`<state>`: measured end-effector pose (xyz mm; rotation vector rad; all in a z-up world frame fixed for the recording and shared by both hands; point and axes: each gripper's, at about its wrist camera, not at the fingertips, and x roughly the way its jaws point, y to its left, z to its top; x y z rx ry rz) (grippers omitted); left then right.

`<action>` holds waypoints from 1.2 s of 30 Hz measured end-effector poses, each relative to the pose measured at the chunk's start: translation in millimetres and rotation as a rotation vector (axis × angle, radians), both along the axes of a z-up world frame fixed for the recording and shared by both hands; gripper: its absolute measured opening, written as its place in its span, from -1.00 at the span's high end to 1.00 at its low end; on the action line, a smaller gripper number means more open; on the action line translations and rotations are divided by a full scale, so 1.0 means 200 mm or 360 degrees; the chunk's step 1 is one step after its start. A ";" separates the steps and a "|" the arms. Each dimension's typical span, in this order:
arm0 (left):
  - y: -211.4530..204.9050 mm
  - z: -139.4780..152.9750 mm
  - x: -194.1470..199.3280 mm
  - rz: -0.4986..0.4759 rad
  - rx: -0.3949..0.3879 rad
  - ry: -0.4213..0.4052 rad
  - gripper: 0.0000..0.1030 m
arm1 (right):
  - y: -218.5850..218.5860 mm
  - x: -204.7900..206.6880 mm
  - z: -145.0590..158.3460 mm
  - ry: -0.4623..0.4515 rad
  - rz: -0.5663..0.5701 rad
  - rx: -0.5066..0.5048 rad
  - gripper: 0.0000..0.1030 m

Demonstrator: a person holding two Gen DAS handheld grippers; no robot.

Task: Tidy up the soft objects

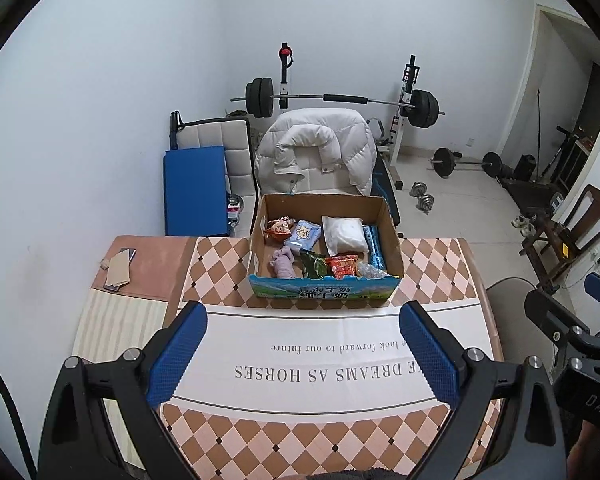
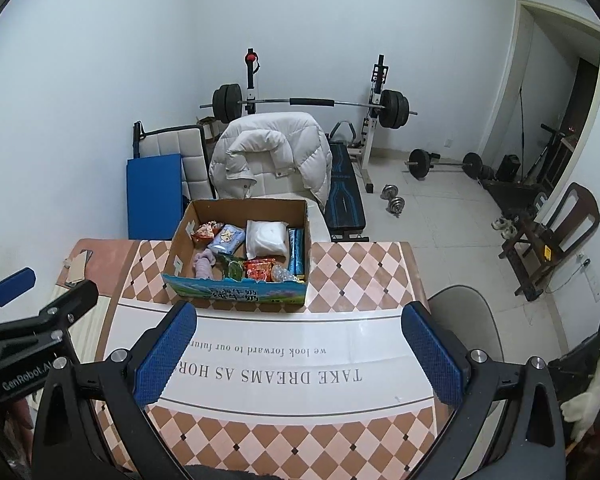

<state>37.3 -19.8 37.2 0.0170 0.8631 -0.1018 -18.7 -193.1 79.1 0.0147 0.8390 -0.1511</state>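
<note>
Both grippers' jaws wide apart, empty; box (image 1: 324, 240) w/ soft items well ahead

Side-by-side wrist views above table (image 1: 340, 344), sharing box (image 2: 236, 292)

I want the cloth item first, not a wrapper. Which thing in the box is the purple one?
The purple cloth bundle in the cardboard box, at its near-left corner. Everything else around it is packaging: green, red and white packets.
</note>
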 end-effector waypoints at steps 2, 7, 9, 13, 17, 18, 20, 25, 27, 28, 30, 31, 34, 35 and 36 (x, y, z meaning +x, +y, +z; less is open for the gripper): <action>0.01 0.01 0.00 0.0012 -0.0015 -0.0007 -0.91 | 0.00 -0.01 0.01 -0.0005 0.0003 0.0006 -1.00; 0.02 -0.01 0.04 0.0032 -0.0048 -0.0013 -1.00 | 0.01 -0.03 0.02 -0.0017 0.0004 0.0012 -1.00; 0.01 -0.02 0.06 0.0035 -0.0014 -0.0030 -1.00 | 0.00 -0.01 0.01 -0.0008 0.0006 0.0016 -1.00; 0.00 -0.05 0.10 0.0041 0.0039 -0.0028 -1.00 | 0.01 0.05 -0.04 -0.0002 -0.0007 -0.0027 -1.00; -0.01 -0.06 0.13 0.0058 0.0073 -0.0053 -1.00 | 0.01 0.14 -0.08 0.0007 -0.0017 -0.0032 -1.00; -0.01 -0.07 0.14 0.0061 0.0079 -0.0056 -1.00 | 0.00 0.16 -0.09 0.0007 -0.0020 -0.0035 -1.00; -0.01 -0.07 0.15 0.0062 0.0081 -0.0056 -1.00 | 0.00 0.20 -0.10 0.0005 -0.0030 -0.0044 -1.00; -0.02 -0.07 0.16 0.0064 0.0094 -0.0058 -1.00 | -0.01 0.28 -0.13 -0.0003 -0.0034 -0.0052 -1.00; -0.02 -0.06 0.17 0.0066 0.0096 -0.0063 -1.00 | -0.02 0.30 -0.14 -0.0006 -0.0035 -0.0052 -1.00; -0.02 -0.06 0.17 0.0065 0.0095 -0.0064 -1.00 | -0.02 0.31 -0.14 -0.0007 -0.0035 -0.0051 -1.00; -0.01 -0.06 0.17 0.0064 0.0096 -0.0064 -1.00 | -0.01 0.32 -0.14 -0.0017 -0.0034 -0.0057 -1.00; -0.01 -0.06 0.17 0.0062 0.0097 -0.0067 -1.00 | -0.01 0.32 -0.14 -0.0021 -0.0036 -0.0060 -1.00; -0.01 -0.05 0.18 0.0057 0.0098 -0.0075 -1.00 | -0.01 0.32 -0.13 -0.0030 -0.0039 -0.0060 -1.00; -0.01 -0.05 0.18 0.0055 0.0094 -0.0075 -1.00 | -0.01 0.32 -0.13 -0.0030 -0.0038 -0.0061 -1.00; -0.01 -0.05 0.19 0.0054 0.0091 -0.0076 -1.00 | -0.01 0.32 -0.12 -0.0033 -0.0040 -0.0063 -1.00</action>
